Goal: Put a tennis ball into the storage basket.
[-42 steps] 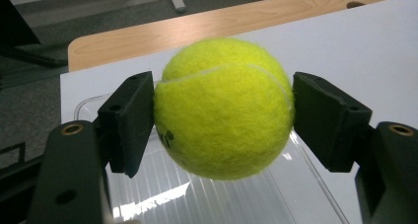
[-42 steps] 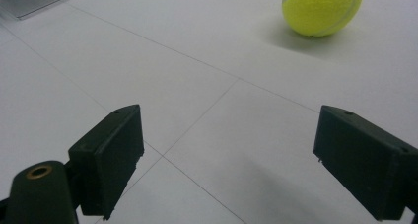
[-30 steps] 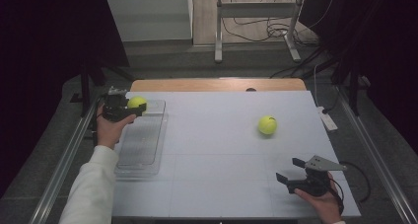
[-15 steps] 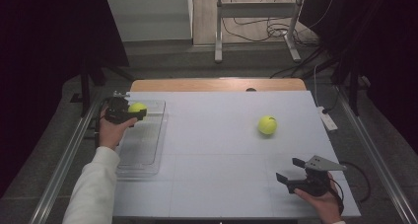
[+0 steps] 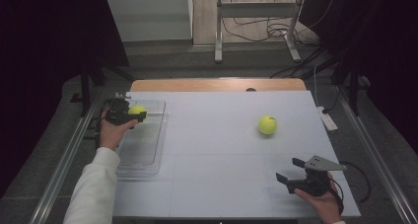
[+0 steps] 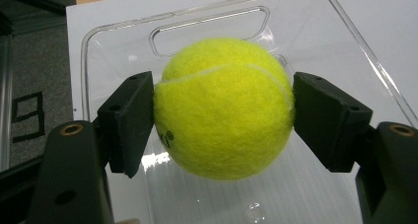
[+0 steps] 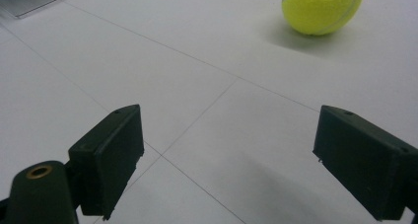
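1. The left gripper [image 5: 132, 116] pinches a yellow tennis ball [image 6: 224, 108] between its 2 black jaws, 1 jaw on each side of the ball.
2. The ball hangs over the far end of the clear tray [image 5: 148, 150], just inside the far wall with the handle hole. It looks held up above the tray floor.
3. The tray lies along the left edge of the white table [image 5: 217, 145], with its long side running from near to far.
4. The coming move is likely a drop, so what matters is that the tray floor lies right under the ball. There is open tray room on the near side too.
5. A second tennis ball [image 5: 267, 125] sits on the table toward the right edge, well apart from the tray.
6. The right gripper [image 5: 291, 170] rests at the near right corner of the table, with its jaws spread wide and nothing between them.
7. The second ball lies ahead of the right gripper, a bit toward the far edge. The right hand is much nearer to it than the left.
8. The table between them is bare, so the way looks open.
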Demonstrator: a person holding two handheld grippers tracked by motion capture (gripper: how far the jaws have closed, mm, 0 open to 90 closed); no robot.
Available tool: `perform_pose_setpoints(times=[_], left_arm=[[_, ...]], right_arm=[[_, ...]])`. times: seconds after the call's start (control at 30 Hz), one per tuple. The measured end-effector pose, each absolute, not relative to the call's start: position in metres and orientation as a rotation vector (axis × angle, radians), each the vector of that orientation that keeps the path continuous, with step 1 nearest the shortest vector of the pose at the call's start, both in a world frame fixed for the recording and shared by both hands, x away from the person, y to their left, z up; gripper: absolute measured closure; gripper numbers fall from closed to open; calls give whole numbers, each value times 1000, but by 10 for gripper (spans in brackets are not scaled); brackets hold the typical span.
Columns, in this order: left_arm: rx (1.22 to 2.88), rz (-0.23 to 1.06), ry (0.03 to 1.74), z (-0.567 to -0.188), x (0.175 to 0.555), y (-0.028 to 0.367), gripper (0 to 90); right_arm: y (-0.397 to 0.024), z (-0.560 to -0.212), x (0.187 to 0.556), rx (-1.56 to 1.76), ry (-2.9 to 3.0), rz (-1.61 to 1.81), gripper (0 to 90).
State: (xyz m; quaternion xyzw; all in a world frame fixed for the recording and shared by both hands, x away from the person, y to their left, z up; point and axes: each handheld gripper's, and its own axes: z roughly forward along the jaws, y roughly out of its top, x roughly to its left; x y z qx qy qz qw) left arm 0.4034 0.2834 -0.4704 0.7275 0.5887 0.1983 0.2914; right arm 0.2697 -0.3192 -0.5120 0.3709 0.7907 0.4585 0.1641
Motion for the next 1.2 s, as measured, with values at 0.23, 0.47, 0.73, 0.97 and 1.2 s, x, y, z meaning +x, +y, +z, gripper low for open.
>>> perform_pose_setpoints(times=[0.23,0.47,0.73,0.97,1.2], left_arm=[[1860,446,1564,-469,404,286,105],[1863,433,1539,-467,400,284,122],[1864,437,1496,-462,395,281,143],[1861,429,1443,-456,387,277,144],[1853,409,1374,-449,377,272,147]], right_arm=[[-319,-512,270,1059,2255,1307,120],[-319,-512,269,1059,2255,1306,120],[-320,-512,271,1070,2251,1312,120],[-320,-512,272,1078,2248,1323,120],[-323,-512,271,1098,2234,1341,120]])
